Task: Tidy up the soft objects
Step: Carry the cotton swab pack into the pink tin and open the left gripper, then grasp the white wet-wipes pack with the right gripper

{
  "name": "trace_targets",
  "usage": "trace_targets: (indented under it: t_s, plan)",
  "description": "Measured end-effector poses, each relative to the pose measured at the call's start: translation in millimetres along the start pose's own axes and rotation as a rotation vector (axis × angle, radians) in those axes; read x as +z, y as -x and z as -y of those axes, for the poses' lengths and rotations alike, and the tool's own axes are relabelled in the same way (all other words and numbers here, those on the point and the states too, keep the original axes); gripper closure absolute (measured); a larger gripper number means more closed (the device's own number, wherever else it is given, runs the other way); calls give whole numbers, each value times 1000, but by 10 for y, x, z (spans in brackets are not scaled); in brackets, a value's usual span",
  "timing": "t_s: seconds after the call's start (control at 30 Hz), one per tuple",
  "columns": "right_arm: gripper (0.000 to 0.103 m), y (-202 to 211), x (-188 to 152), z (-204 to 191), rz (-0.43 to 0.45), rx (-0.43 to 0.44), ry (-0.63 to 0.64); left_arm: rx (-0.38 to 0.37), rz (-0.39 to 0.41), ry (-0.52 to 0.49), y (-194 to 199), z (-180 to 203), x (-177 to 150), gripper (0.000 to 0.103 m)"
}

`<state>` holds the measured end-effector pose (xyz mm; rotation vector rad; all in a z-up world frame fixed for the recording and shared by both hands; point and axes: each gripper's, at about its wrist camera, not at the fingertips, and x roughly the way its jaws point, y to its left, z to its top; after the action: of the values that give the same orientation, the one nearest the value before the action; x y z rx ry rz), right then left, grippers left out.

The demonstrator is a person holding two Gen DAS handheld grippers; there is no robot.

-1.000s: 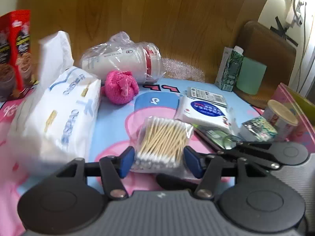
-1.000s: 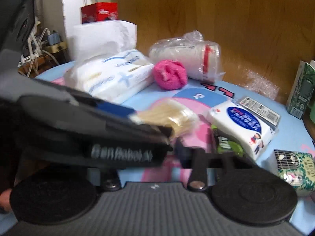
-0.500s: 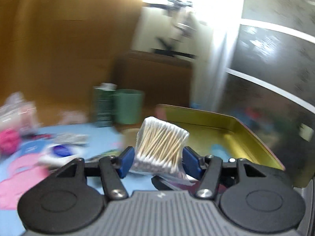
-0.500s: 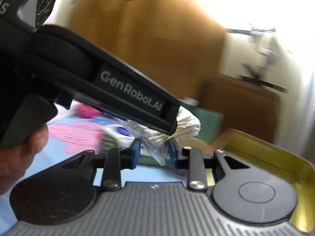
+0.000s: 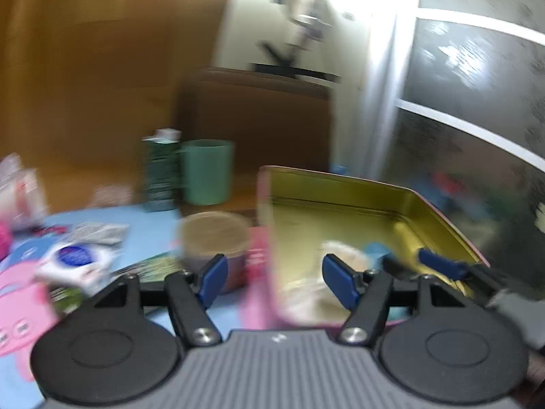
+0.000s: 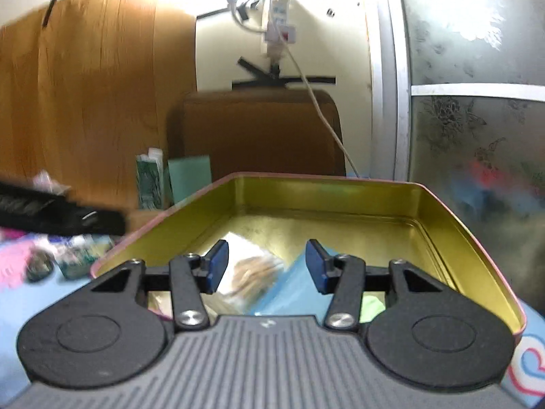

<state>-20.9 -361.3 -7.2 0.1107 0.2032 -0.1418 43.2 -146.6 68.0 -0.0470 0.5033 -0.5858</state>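
A gold-lined tin box (image 6: 453, 218) with a pink outside stands on the blue mat. The bag of cotton swabs (image 6: 255, 276) lies inside it, blurred, beside a blue packet (image 6: 293, 289); it also shows in the left wrist view (image 5: 327, 272). My right gripper (image 6: 266, 269) is open and empty just above the box's near end. My left gripper (image 5: 274, 277) is open and empty at the box's left wall (image 5: 264, 238). The right gripper's fingers (image 5: 439, 266) show in the left wrist view.
A round tub (image 5: 214, 238), a white and blue tissue pack (image 5: 75, 259), a green carton (image 5: 160, 170) and a green cup (image 5: 207, 170) stand left of the box. A brown chair back (image 6: 255, 129) and a glass door (image 6: 477, 136) are behind.
Both grippers have opened and the cotton swab bag has dropped into the tin box. My left gripper has drawn back to the left.
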Motion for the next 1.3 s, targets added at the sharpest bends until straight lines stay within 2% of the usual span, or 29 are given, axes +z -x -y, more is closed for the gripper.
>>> trace_targets:
  t_s: [0.1,0.2,0.27,0.3,0.4,0.47,0.53,0.57,0.6,0.63,0.7,0.73,0.8,0.83,0.9,0.93,0.97,1.1,1.3]
  plan:
    - [51,76,59,-140,47,64,-4,97,8,62,201,-498,-114,39]
    - [53,84,111,-462,43,192,28,256,-15,96,359,-1026,-261,39]
    - [54,9,152,-724,-3,312,46,381,-41,86,402,-1309,-330,39]
    - [54,-64,171,-881,-41,375,47,420,-50,82,418,-1425,-362,39]
    - [54,-353,227,-1313,-161,488,46,491,-52,94,498,-1722,-458,36]
    - [54,-591,258,-1630,-217,542,77,505,-34,117,543,-1828,-528,31]
    - [54,-827,280,-1888,-274,542,103,508,-34,143,549,-1923,-626,31]
    - [54,-1032,316,-2031,-318,532,107,487,-55,183,507,-1986,-611,32]
    - [54,-1183,336,-2122,-351,527,112,464,-39,221,526,-2041,-605,31]
    - [54,-1356,356,-2236,-385,515,131,461,-35,240,546,-2089,-619,31]
    - [50,-1679,361,-2441,-448,418,184,447,-44,270,559,-2133,-631,31]
    - [45,-1826,339,-2477,-496,377,181,445,-41,277,564,-2140,-646,31]
    - [32,-2067,295,-2381,-607,363,97,448,-40,284,560,-2159,-657,31]
    - [28,-2161,270,-2342,-644,360,41,449,-40,284,561,-2156,-662,30]
    - [31,-2239,239,-2309,-656,390,-30,453,-42,281,558,-2147,-662,30]
    - [39,-2202,234,-2327,-651,405,-23,454,-42,282,556,-2150,-666,30]
    - [42,-2156,216,-2390,-646,429,10,454,-41,285,559,-2152,-666,29]
    - [42,-1908,154,-2634,-609,531,119,456,-42,288,571,-2157,-664,28]
    - [41,-1692,135,-2777,-606,639,193,471,-51,284,551,-2155,-654,26]
